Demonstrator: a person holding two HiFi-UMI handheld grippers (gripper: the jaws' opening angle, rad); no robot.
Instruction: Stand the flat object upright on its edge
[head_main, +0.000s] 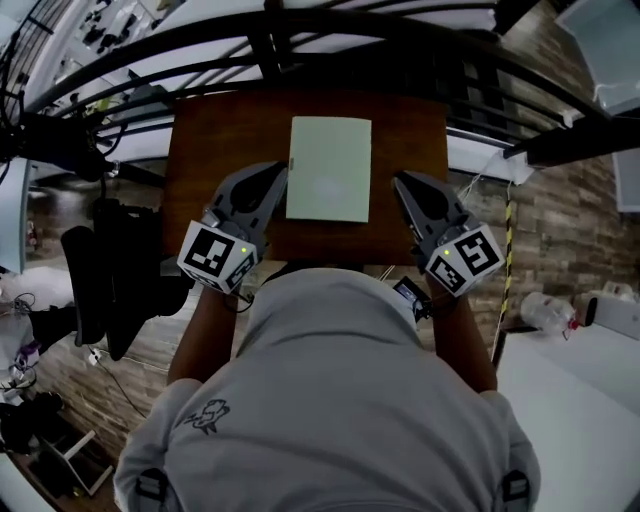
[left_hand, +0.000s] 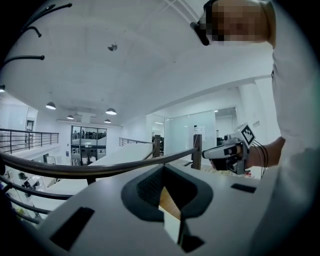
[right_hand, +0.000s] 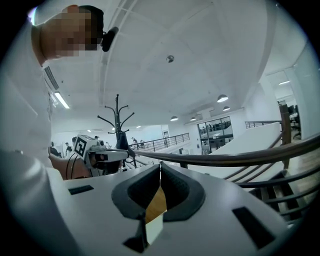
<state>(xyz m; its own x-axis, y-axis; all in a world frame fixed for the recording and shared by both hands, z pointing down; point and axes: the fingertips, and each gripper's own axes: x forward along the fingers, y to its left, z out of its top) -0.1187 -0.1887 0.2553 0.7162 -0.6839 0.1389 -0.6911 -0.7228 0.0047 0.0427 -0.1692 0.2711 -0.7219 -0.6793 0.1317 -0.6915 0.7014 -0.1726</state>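
Note:
A pale green flat notebook lies flat on the small brown wooden table, near its middle. My left gripper rests just left of the notebook's near corner, jaws shut and empty. My right gripper sits a little right of the notebook, also shut with nothing held. In the left gripper view the closed jaws of the left gripper frame a sliver of table and notebook, and the right gripper shows beyond. The right gripper view shows the same past the right gripper.
A dark curved railing runs behind the table's far edge. A black chair stands to the left and a white tabletop at lower right. The person's torso fills the near side. A coat stand rises in the background.

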